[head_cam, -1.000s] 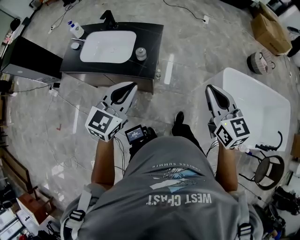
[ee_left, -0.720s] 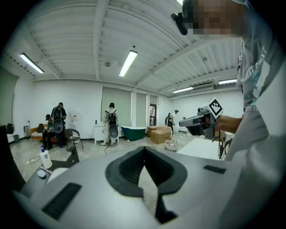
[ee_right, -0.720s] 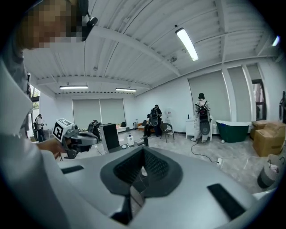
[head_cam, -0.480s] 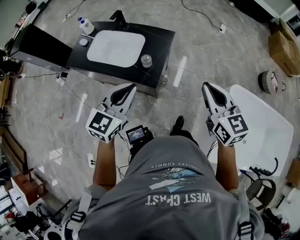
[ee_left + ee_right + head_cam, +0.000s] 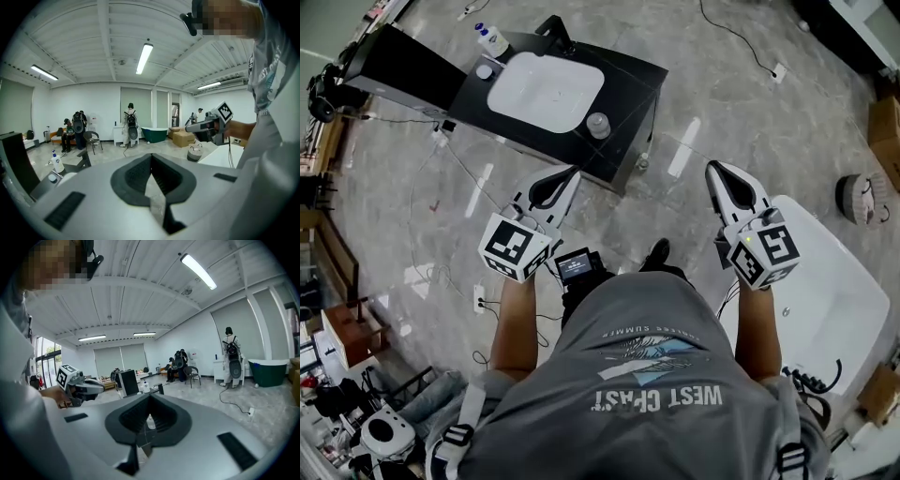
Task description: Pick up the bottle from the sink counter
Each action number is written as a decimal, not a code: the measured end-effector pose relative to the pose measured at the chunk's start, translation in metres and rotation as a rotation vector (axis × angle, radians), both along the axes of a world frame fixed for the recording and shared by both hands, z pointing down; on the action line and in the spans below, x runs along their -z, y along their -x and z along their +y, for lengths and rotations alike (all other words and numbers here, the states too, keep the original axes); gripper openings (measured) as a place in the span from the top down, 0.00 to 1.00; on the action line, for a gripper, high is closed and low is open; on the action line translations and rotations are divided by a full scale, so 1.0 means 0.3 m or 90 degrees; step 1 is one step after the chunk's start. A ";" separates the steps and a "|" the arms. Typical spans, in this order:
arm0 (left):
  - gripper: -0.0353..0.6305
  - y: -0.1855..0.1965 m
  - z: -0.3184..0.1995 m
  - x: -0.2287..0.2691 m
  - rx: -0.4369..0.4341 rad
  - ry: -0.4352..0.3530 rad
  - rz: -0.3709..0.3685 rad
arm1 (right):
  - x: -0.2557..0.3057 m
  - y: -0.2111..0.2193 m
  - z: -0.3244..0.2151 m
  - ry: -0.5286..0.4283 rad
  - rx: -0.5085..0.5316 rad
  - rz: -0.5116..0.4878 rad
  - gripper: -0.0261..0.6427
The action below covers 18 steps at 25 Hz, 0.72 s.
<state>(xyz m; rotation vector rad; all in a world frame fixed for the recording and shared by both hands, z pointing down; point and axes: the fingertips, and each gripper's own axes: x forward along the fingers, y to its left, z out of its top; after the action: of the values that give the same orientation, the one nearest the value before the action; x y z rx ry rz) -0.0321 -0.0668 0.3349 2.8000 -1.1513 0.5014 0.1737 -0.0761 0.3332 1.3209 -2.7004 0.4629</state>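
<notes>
Bottle [image 5: 598, 124]: upright on black sink counter [image 5: 630, 80], right of white basin [image 5: 546, 91]; well ahead of both grippers, untouched.
Left gripper [image 5: 571, 172]: jaws together, empty.
Right gripper [image 5: 713, 168]: jaws seemingly together, empty; bottle sighted beyond its tips.

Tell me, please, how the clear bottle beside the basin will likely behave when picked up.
The clear bottle looks like thin plastic, so probably light and liable to dent under the jaws. It stands upright on the glossy sink counter, so a nudge might tip or slide it.
</notes>
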 end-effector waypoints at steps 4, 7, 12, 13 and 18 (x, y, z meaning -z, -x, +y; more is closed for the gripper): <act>0.94 -0.018 -0.002 -0.014 0.020 0.004 -0.015 | -0.029 -0.007 -0.032 0.004 0.028 -0.013 0.97; 0.94 -0.020 -0.010 -0.036 0.023 0.014 -0.021 | -0.050 -0.001 -0.055 0.007 0.037 -0.016 0.97; 0.94 0.026 -0.077 -0.072 0.003 0.033 -0.016 | -0.047 0.030 -0.090 0.007 0.016 -0.014 0.97; 0.94 0.028 -0.096 -0.076 -0.005 0.035 -0.012 | -0.041 0.030 -0.095 0.009 0.005 -0.010 0.97; 0.94 0.007 -0.187 -0.063 -0.062 0.026 0.005 | -0.008 0.015 -0.095 0.014 -0.056 0.005 0.97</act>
<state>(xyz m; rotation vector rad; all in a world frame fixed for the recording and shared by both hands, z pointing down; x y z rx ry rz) -0.0341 -0.1228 0.3537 2.8301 -0.9959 0.5150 0.1692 -0.1046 0.3356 1.4373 -2.6307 0.4925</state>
